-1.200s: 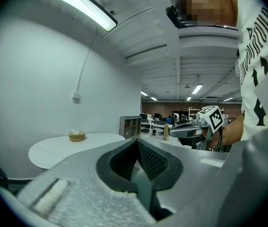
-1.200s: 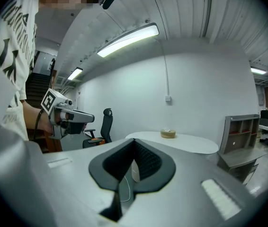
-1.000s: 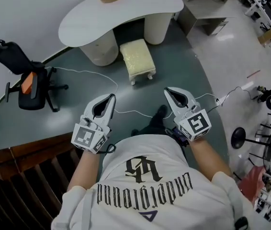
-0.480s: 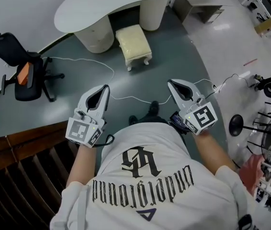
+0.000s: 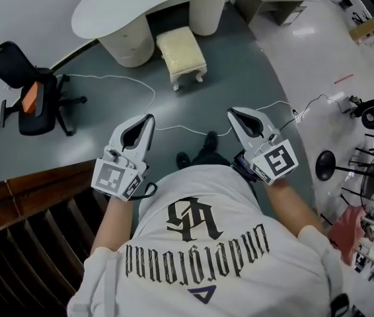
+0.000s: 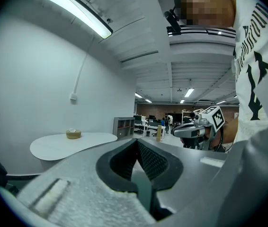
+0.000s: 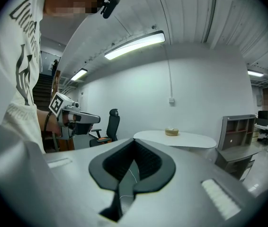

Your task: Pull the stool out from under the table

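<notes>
Both sets of fingers (image 6: 155, 162) are pressed together on nothing, likely because the stool (image 5: 182, 50) is well out of reach. The left gripper (image 5: 147, 121) and right gripper (image 5: 233, 114) sit near level beside the person's waist, pointing toward it. The stool stands on the floor before the gap between the pedestals of the worktop (image 5: 108, 8), its far end at the edge. That fits a stool already drawn clear or one only shallowly tucked.
</notes>
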`<state>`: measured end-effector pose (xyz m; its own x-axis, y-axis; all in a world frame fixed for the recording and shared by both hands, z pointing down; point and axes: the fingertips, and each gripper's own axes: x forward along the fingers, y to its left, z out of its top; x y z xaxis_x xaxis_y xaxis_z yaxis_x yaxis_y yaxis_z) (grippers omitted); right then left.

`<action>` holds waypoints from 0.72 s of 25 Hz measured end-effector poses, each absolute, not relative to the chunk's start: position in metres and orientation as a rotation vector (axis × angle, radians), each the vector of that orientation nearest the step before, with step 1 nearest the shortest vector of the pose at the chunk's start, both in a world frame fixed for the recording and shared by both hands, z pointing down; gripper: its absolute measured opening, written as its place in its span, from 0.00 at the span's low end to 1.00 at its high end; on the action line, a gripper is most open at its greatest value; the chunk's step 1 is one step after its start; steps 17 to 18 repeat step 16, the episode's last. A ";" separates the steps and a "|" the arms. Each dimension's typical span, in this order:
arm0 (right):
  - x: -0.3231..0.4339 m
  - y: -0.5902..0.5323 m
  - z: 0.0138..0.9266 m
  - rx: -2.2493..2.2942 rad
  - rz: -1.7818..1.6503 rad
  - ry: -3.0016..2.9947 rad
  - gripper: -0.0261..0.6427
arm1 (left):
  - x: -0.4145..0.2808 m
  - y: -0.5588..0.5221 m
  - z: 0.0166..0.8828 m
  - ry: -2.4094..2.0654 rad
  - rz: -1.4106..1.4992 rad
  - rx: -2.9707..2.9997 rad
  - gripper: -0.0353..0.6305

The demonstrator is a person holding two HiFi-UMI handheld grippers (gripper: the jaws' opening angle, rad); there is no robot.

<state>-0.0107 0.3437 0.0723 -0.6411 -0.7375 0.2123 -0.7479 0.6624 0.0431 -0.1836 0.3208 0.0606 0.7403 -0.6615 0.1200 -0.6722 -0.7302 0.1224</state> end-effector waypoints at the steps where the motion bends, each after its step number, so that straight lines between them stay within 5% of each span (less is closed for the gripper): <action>1: -0.010 0.347 0.072 1.211 0.073 -2.666 0.04 | -0.183 0.323 0.059 -1.070 0.102 2.786 0.06; 18: -0.017 0.373 0.075 1.269 0.094 -2.646 0.04 | -0.189 0.343 0.064 -1.022 0.077 2.781 0.06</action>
